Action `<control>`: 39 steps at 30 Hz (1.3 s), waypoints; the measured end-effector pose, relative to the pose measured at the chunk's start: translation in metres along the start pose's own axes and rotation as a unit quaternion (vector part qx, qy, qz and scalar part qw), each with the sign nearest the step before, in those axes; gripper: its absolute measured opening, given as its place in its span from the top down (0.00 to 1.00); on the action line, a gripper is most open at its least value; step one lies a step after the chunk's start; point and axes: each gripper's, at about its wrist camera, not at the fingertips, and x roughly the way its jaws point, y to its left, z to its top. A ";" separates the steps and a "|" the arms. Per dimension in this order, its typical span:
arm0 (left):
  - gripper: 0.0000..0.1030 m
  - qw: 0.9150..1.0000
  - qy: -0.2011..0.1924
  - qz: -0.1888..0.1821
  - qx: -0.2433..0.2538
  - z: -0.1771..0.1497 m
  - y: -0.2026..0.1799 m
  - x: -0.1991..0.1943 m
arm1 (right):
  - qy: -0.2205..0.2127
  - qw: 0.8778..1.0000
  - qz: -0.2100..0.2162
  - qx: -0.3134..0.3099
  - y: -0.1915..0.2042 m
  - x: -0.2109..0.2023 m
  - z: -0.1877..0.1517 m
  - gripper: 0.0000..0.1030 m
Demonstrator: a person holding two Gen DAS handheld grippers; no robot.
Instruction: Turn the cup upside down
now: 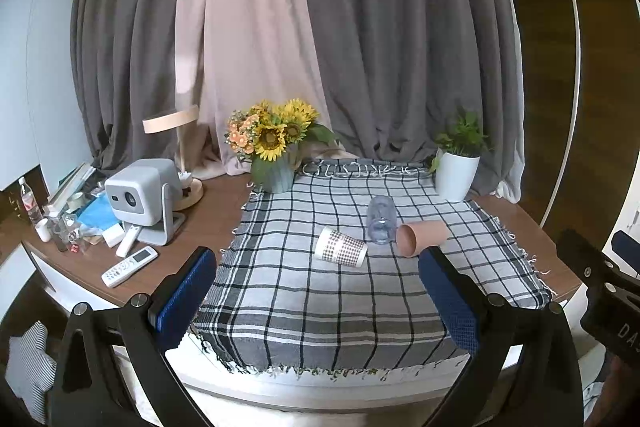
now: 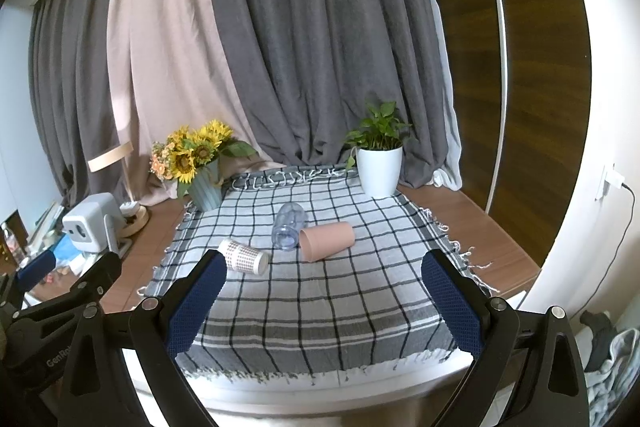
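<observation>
Blue-padded jaws of my left gripper [image 1: 318, 261] fill the bottom of the left wrist view, spread wide, nothing between them, hanging over the near edge of the checked cloth [image 1: 320, 307]. My right gripper [image 2: 324, 265] looks the same in its own view: jaws spread wide, empty, above the cloth's near half. Both sit well short of the cups.

Three cups lie on their sides mid-cloth, none upright. White cup with a black dot pattern [image 1: 340, 247] is on the left, base end toward the left, open end toward the right, apart from the other two. Clear plastic cup [image 1: 381, 220] lies in the middle, mouth toward me, closed end pointing back. Pink paper cup [image 1: 422, 237] lies to the right, mouth facing left and toward me, its rim just beside the clear cup's mouth; touching or not, cannot tell.

Cloth covers most of the wooden tabletop [image 1: 208, 211]. At the back left corner of the cloth stands a sunflower bouquet [image 1: 272, 135] in a ribbed green vase; back right, a green plant in a white pot [image 1: 456, 175]. Left of the cloth: grey projector [image 1: 140, 193], wooden desk lamp [image 1: 172, 121], white remote control [image 1: 129, 266], small clutter beyond. Grey and beige curtains [image 1: 320, 27] hang behind.
</observation>
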 end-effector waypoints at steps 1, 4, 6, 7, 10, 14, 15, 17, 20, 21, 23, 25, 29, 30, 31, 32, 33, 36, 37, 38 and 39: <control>0.00 1.000 0.000 -0.001 0.000 0.000 0.000 0.000 | 0.000 1.000 0.002 0.000 -0.001 0.000 0.000 0.04; 0.00 1.000 0.000 0.000 0.000 0.000 0.000 0.000 | 0.001 1.000 0.002 0.000 0.000 0.001 -0.001 0.04; 0.00 1.000 0.000 0.001 0.000 0.000 -0.001 0.000 | 0.001 1.000 0.003 0.000 0.000 0.001 -0.002 0.04; 0.00 1.000 -0.001 0.001 0.000 0.000 -0.001 0.000 | 0.001 1.000 0.003 0.000 0.000 0.001 -0.002 0.04; 0.00 1.000 0.000 0.000 0.001 0.000 -0.001 0.000 | 0.001 1.000 0.002 0.000 0.002 0.001 -0.002 0.04; 0.00 1.000 0.001 -0.001 0.000 0.000 0.000 0.000 | 0.001 1.000 0.002 -0.001 0.002 0.001 -0.002 0.04; 0.00 1.000 0.001 -0.002 0.000 -0.001 0.000 0.000 | 0.001 1.000 0.002 -0.001 0.002 0.001 -0.001 0.04; 0.00 1.000 0.001 -0.002 0.001 -0.001 0.000 0.000 | 0.002 1.000 0.002 -0.001 0.002 0.001 -0.002 0.04; 0.00 1.000 0.001 -0.004 0.001 -0.001 0.000 0.000 | 0.002 1.000 0.000 -0.002 0.003 0.002 -0.001 0.04; 0.00 1.000 0.002 -0.004 0.001 -0.001 0.000 0.001 | 0.002 1.000 0.001 -0.002 0.003 0.002 -0.001 0.04; 0.00 1.000 0.001 -0.004 0.003 -0.002 0.000 0.001 | 0.003 1.000 0.000 -0.001 0.003 0.003 -0.002 0.04; 0.00 1.000 0.002 -0.004 0.001 0.000 0.000 0.002 | 0.005 1.000 -0.002 -0.002 0.004 0.005 -0.002 0.04; 0.00 1.000 0.003 -0.004 0.001 0.000 -0.001 0.002 | 0.008 1.000 -0.002 0.000 0.006 0.007 -0.002 0.04; 0.00 1.000 0.005 -0.005 0.001 0.001 0.000 0.005 | 0.009 1.000 -0.002 0.000 0.006 0.008 -0.001 0.04; 0.00 1.000 0.006 -0.005 0.002 0.000 0.000 0.006 | 0.008 1.000 -0.003 0.000 0.006 0.008 -0.002 0.04; 0.00 1.000 0.006 -0.006 0.002 -0.001 0.000 0.006 | 0.009 1.000 -0.003 -0.001 0.006 0.009 -0.002 0.04; 0.00 1.000 0.006 -0.006 0.002 -0.001 0.000 0.006 | 0.009 1.000 -0.002 -0.001 0.005 0.009 -0.002 0.04; 0.00 1.000 0.005 -0.006 0.003 0.001 -0.001 0.006 | 0.009 1.000 -0.002 0.000 0.005 0.009 -0.002 0.04; 0.00 1.000 0.004 -0.006 0.002 0.000 -0.001 0.007 | 0.010 1.000 -0.002 0.000 0.006 0.010 -0.002 0.04; 0.00 1.000 0.005 -0.005 0.002 0.001 -0.001 0.007 | 0.011 1.000 -0.002 0.000 0.006 0.012 -0.002 0.04; 0.00 1.000 0.006 -0.005 0.002 0.002 -0.001 0.008 | 0.012 1.000 -0.003 0.000 0.006 0.013 -0.002 0.04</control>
